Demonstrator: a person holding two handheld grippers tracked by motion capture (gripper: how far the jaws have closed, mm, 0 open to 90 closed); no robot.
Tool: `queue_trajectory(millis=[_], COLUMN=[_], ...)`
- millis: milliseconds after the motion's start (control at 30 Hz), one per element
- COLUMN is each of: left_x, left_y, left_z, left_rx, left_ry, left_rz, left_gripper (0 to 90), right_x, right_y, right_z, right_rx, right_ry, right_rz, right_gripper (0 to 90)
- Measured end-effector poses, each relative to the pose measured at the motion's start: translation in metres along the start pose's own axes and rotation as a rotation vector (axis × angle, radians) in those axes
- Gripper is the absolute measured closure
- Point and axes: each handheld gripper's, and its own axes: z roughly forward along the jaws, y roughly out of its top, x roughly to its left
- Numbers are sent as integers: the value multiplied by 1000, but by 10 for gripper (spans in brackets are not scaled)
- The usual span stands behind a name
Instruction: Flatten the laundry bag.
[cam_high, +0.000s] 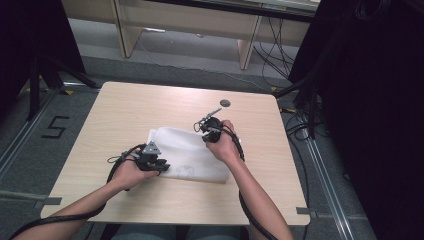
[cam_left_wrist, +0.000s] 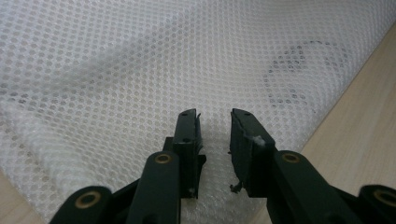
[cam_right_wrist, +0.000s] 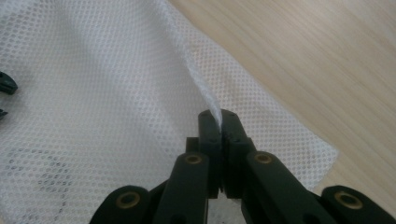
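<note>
A white mesh cloth (cam_high: 192, 150) lies flat on the middle of the pale wooden table (cam_high: 125, 105), with a faint dark print (cam_left_wrist: 303, 70) near one edge. My left gripper (cam_high: 162, 166) rests at the cloth's near left side. Its jaws (cam_left_wrist: 215, 116) stand apart, with mesh (cam_left_wrist: 140, 60) under and between them and nothing pinched. My right gripper (cam_high: 202, 129) is at the cloth's far right corner. It (cam_right_wrist: 219, 115) is shut on a thin fold of the mesh (cam_right_wrist: 93, 93), which rises from the cloth as a ridge into the jaws.
A small dark round disc (cam_high: 225, 103) lies on the table behind the right gripper. Bare table (cam_right_wrist: 303, 56) surrounds the cloth. Beyond the table are grey floor with a "5" mark (cam_high: 56, 127), wooden furniture legs (cam_high: 245, 50) and cables (cam_high: 272, 55).
</note>
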Motion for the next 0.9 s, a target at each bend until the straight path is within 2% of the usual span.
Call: queue_trajectory(millis=[200,267,300,367,433,567,733,767,800,867,900], left_x=[0,0,0,0,0,0,0,0,0,0,0], left_y=[0,0,0,0,0,0,0,0,0,0,0], left_z=[0,0,0,0,0,0,0,0,0,0,0], left_rx=[1,0,-1,-2,1,-1,-2,-2,-3,-2,-3], left_ry=[2,1,1,1,3,2,0,0,0,0,0], left_rz=[1,2,0,-2,0,-1,-2,-2,-3,-1,-2], left_gripper=[716,716,717,718,718,718,720,720,720,720,720], right_x=[3,5,5,7,9,11,16,18,19,21,22], right_y=[0,1,1,1,1,1,-2,-3,-3,-3,-3], right_z=[-7,-10,-11,-12,-17,-21,-29,-32,-33,-35,-37], right_rx=[-23,-27,-35,-39,-55,-67,-112,-107,-116,-108,-120], right_ry=[-8,-1,-4,-4,-7,-10,22,27,28,36,30], right_rz=[-25,-8,-22,-11,-27,-31,-36,-19,-38,-23,-34], right_gripper=[898,898,898,898,898,898,898,897,898,898,898])
